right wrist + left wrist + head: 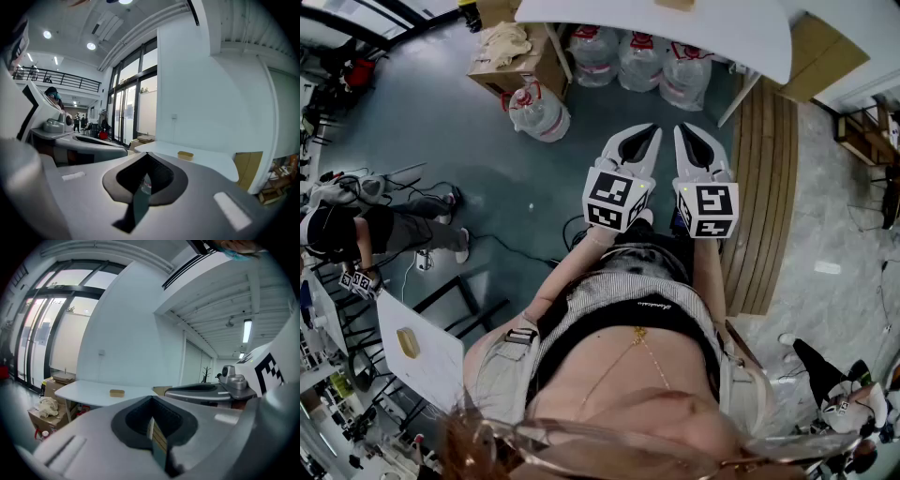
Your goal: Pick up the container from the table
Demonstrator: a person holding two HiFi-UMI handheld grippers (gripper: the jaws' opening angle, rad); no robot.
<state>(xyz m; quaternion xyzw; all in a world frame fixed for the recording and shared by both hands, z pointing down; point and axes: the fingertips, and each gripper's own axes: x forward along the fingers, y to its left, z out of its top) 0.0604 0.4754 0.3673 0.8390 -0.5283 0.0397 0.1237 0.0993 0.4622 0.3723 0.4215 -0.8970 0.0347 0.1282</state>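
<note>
Clearly, nothing of the task is done yet: the container [116,393] lies on the white table [84,391], well apart from the 2 grippers. The left gripper [639,139] and the right gripper [694,141] have their jaws together and hold nothing. Approach, opening and grasp remain.

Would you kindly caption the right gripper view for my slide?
Shut right gripper faces a white table bearing a small tan container.

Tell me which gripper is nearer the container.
Right, narrowly. The right gripper is short of the table, almost in line with the container; the left gripper is alongside, slightly farther.
</note>
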